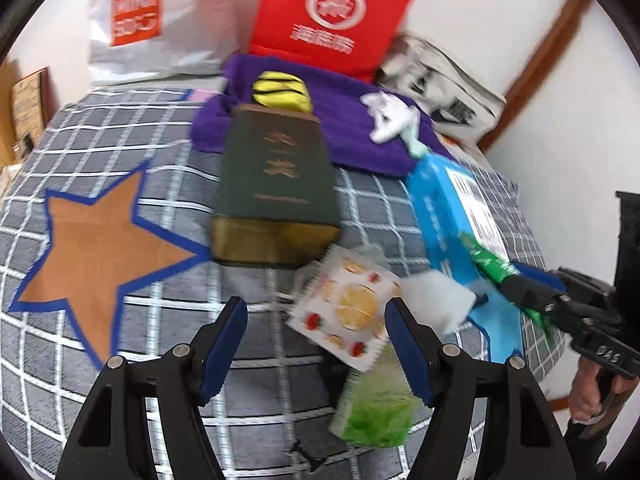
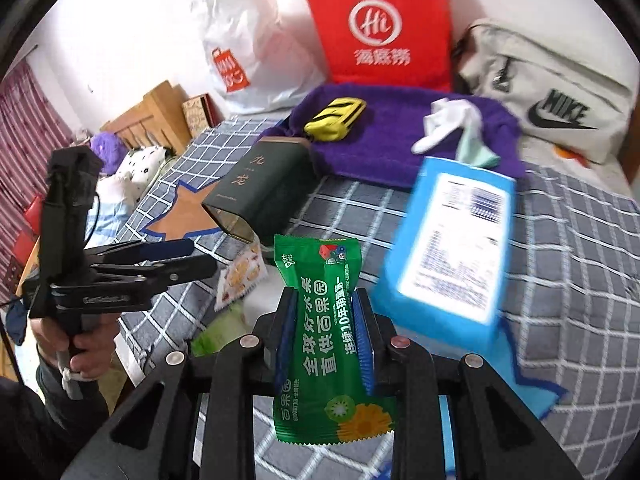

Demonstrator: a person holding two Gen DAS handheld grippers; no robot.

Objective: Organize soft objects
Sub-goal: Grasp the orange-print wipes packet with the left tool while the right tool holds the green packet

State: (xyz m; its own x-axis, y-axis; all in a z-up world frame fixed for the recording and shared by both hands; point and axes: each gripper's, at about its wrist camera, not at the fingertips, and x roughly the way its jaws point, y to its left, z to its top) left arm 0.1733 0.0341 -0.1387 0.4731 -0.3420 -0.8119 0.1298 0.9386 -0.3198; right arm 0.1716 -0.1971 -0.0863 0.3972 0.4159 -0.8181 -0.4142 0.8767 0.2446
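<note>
My right gripper (image 2: 325, 296) is shut on a green snack packet (image 2: 324, 320), held lifted above the checked bed cover (image 2: 580, 260); the left wrist view shows this gripper (image 1: 532, 292) at the right with the packet (image 1: 492, 264) in it. My left gripper (image 1: 315, 308) stands open just above the bed, its right finger beside a white fruit-print packet (image 1: 348, 304) that lies on a pale green packet (image 1: 376, 408). At the back, a purple towel (image 1: 352, 120) carries a yellow pouch (image 1: 282, 92) and white socks (image 1: 388, 116).
A dark green box (image 1: 276, 184) lies on its side mid-bed, a blue box (image 1: 452, 216) to its right. A red bag (image 1: 332, 12), a white plastic bag (image 1: 156, 24) and a grey Nike bag (image 2: 552, 96) stand along the wall. An orange star patch (image 1: 92, 256) marks the cover's left.
</note>
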